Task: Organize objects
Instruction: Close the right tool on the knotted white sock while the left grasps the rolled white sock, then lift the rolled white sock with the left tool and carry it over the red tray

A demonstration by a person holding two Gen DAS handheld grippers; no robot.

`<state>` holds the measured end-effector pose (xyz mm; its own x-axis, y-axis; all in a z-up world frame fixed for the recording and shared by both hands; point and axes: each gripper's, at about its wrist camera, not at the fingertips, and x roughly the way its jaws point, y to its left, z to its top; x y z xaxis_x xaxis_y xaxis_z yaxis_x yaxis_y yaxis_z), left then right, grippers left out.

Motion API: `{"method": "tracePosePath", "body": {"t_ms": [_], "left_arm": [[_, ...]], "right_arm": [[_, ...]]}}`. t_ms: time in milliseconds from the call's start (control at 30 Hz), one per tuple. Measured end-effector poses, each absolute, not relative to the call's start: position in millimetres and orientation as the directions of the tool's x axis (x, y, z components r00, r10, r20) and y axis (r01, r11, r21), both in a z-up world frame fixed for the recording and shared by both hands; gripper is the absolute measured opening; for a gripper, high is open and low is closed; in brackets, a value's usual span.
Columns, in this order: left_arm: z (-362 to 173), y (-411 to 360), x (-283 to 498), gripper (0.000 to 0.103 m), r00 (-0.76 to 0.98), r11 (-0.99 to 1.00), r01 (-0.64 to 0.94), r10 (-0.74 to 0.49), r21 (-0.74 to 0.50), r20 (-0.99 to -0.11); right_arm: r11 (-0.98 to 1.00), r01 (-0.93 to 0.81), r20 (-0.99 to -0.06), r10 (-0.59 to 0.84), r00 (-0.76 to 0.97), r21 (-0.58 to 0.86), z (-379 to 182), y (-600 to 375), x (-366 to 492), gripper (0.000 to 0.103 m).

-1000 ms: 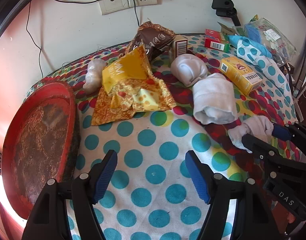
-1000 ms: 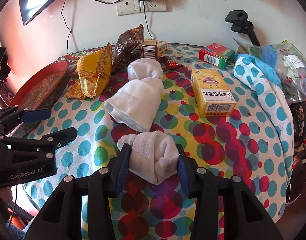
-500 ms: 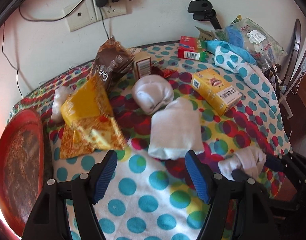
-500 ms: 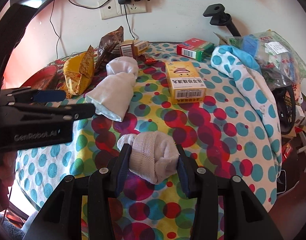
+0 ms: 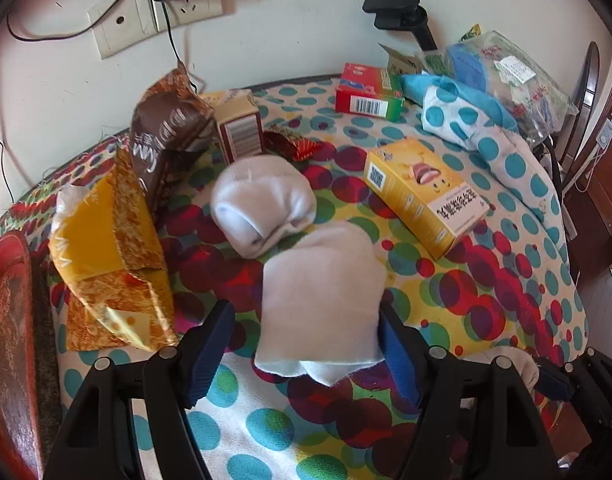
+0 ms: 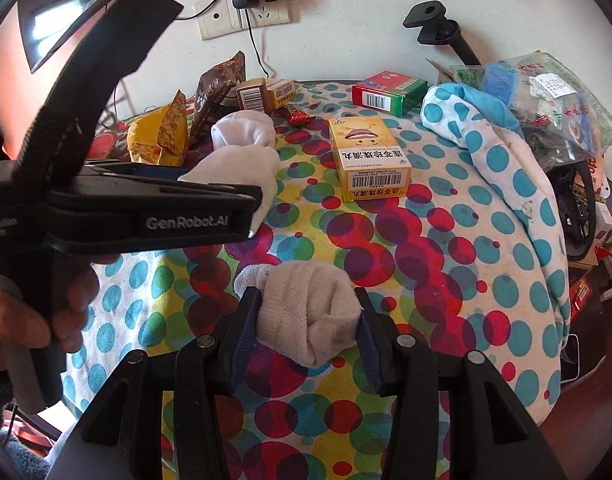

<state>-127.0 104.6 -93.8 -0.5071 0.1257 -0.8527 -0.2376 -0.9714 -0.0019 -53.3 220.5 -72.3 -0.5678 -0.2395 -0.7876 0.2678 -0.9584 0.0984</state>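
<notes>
Left wrist view: the left gripper (image 5: pixel 304 346) is released, its jaws wide on either side of the near end of a folded white sock (image 5: pixel 319 300) that lies flat on the dotted desk (image 5: pixel 485 292); the right pad seems to brush the fabric, the left stands clear. Just beyond lies a rolled white sock (image 5: pixel 264 204), with a yellow box (image 5: pixel 423 192) to its right. The step in hand looks like the approach to a grasp; closing the jaws would be next.

Right wrist view: the right gripper (image 6: pixel 304 338) is clenched on a balled sock (image 6: pixel 309 312) at the near edge of the desk. Its jaws have just been opening slightly, yet both pads press the fabric.
</notes>
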Motion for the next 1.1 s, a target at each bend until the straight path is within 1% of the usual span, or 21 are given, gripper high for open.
{"method": "tracePosePath", "body": {"t_ms": [67, 133, 233, 300, 333, 367, 400, 500, 567, 633, 800, 900, 1100], "left_arm": [[-96.8, 105.9, -126.0, 0.074, -0.517, -0.969, -0.247, 0.127, 0.006, -0.846], [-99.9, 105.9, -126.8, 0.074, -0.512, -0.967, -0.253, 0.144, -0.011, -0.847], [-102.8, 103.5, -129.0, 0.073, -0.503, -0.969, -0.241, 0.169, -0.050, -0.847], [-102.7, 103.5, -128.4, 0.066, -0.511, -0.969, -0.237, 0.179, -0.062, -0.841], [-102.0, 105.5, -126.7, 0.055, -0.514, -0.965, -0.255, 0.194, -0.067, -0.836], [-101.4, 107.9, -125.9, 0.040, -0.512, -0.959, -0.274, 0.209, -0.072, -0.833], [-100.0, 111.3, -123.9, 0.037, -0.514, -0.954, -0.291, 0.217, -0.069, -0.830], [-98.2, 121.2, -118.5, 0.032, -0.540, -0.949, -0.314, 0.183, -0.005, -0.822], [-97.1, 120.8, -116.5, 0.029, -0.540, -0.950, -0.311, 0.185, -0.010, -0.821], [-94.2, 116.6, -115.0, 0.027, -0.537, -0.953, -0.300, 0.201, -0.037, -0.819], [-84.7, 97.7, -105.6, 0.027, -0.536, -0.960, -0.269, 0.214, -0.075, -0.816], [-81.7, 84.3, -99.0, 0.027, -0.541, -0.970, -0.235, 0.188, -0.067, -0.820], [-75.9, 48.8, -83.4, 0.027, -0.548, -0.980, -0.171, 0.177, -0.098, -0.818]], "right_arm": [[-0.956, 0.276, -0.792, -0.241, -0.561, 0.096, -73.4, 219.8, -54.2, 0.047], [-0.955, 0.281, -0.800, -0.243, -0.548, 0.097, -75.8, 219.2, -57.0, 0.049], [-0.955, 0.282, -0.800, -0.242, -0.549, 0.095, -76.2, 219.1, -56.6, 0.049], [-0.955, 0.280, -0.799, -0.243, -0.550, 0.097, -76.3, 219.1, -56.5, 0.049], [-0.956, 0.277, -0.797, -0.243, -0.552, 0.100, -76.5, 218.8, -56.9, 0.049], [-0.956, 0.275, -0.796, -0.243, -0.555, 0.100, -76.7, 219.0, -56.3, 0.049], [-0.957, 0.275, -0.795, -0.241, -0.557, 0.097, -76.9, 218.9, -55.6, 0.049], [-0.958, 0.269, -0.793, -0.242, -0.559, 0.102, -77.7, 218.8, -55.6, 0.050], [-0.958, 0.268, -0.793, -0.238, -0.561, 0.098, -78.2, 218.2, -55.8, 0.050], [-0.958, 0.267, -0.791, -0.240, -0.563, 0.100, -78.0, 218.0, -55.8, 0.050], [-0.959, 0.267, -0.788, -0.236, -0.569, 0.094, -78.4, 218.8, -55.1, 0.051], [-0.959, 0.266, -0.787, -0.235, -0.571, 0.093, -78.1, 218.5, -54.6, 0.052], [-0.960, 0.265, -0.785, -0.234, -0.574, 0.093, -77.6, 218.7, -54.1, 0.052]]}}
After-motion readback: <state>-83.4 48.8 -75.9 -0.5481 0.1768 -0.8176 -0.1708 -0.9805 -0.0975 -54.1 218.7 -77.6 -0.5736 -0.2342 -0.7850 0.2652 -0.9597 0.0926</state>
